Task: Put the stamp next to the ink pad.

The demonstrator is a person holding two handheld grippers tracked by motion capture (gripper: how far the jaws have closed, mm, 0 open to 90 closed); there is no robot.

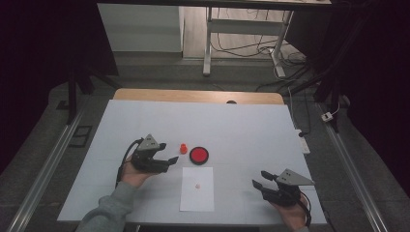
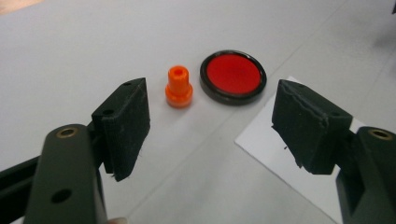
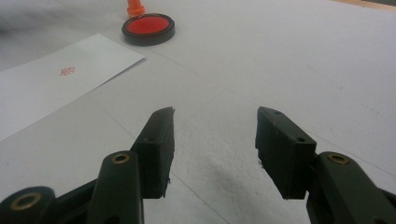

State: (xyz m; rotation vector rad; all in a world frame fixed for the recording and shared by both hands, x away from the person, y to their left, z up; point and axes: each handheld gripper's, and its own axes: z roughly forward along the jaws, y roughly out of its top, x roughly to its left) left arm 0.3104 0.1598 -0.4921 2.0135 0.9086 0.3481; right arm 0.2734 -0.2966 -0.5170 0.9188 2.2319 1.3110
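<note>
Left gripper jaws spread wide, nothing between them, aimed at the orange stamp, which sits just off the tips, slightly far and right of them. In the left gripper view the stamp stands upright on the table, long axis vertical, closer to the left-hand jaw than to the middle of the gap, so I'd expect a small sideways correction before closing. The ink pad is open, red face up, just right of the stamp, near but apart; in the left gripper view the ink pad shows a clear gap to it. A white paper sheet lies near of the pad, with a small red mark on it already. Right gripper is parked at the near right, jaws also spread and empty, well apart from the stamp, so left is the obvious arm. Table is covered in plain white, matte, flat, otherwise bare. Room is dark around it; desk legs and loose cables lie on the floor beyond the far edge.
</note>
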